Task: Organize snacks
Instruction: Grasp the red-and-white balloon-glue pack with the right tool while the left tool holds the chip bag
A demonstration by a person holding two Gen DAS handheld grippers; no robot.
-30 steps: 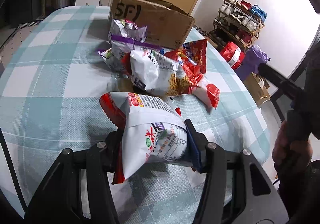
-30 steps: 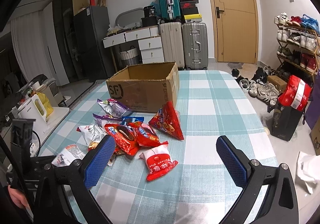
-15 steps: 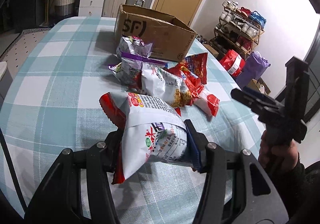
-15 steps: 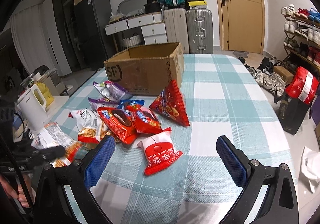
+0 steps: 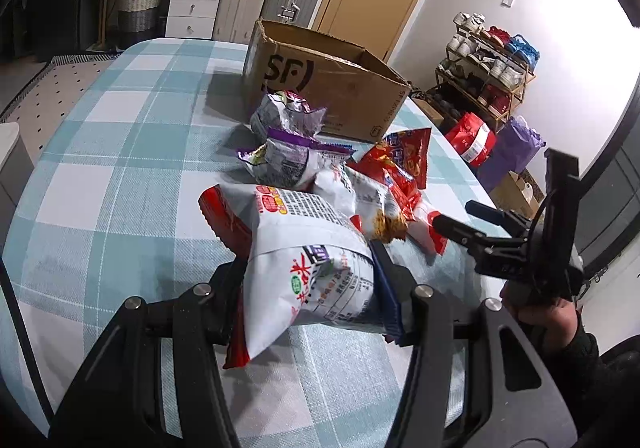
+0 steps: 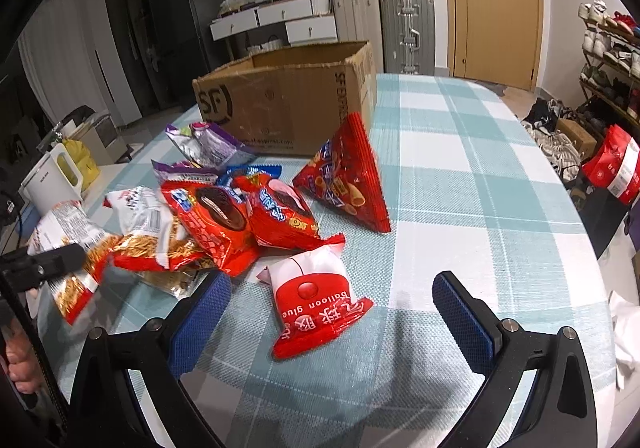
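- Teal-and-white checked cloth covers the tabletop (image 6: pixel 480 168), which carries everything.
- Cardboard box (image 6: pixel 288 108), open top, sits at the far end of the tabletop, behind the snack pile; likely the drop target.
- Snack pile (image 6: pixel 240 216): red, white and purple packets heaped just in front of the box, some overlapping; red triangular bag (image 6: pixel 348 176) stands upright at the pile's right edge, close to the box wall.
- White-and-red noodle bag (image 5: pixel 308 260) is clamped in the left tongs (image 5: pixel 308 288), lifted off the cloth, its long axis running away from the camera toward the box; box lies straight ahead beyond the pile.
- Red-and-white "Balloon glue" packet (image 6: pixel 316 300) lies flat on the cloth, nearest the right tongs (image 6: pixel 332 312), sitting between the spread pads, nearer the left one; its long axis runs roughly along the tongs' pointing line, so the pads would close across its short width.
- Right tongs are wide, pressing on nothing; whether they are low enough to grip, can't tell.
- Judgement: right hand is the nearer one for this packet; left is already loaded.
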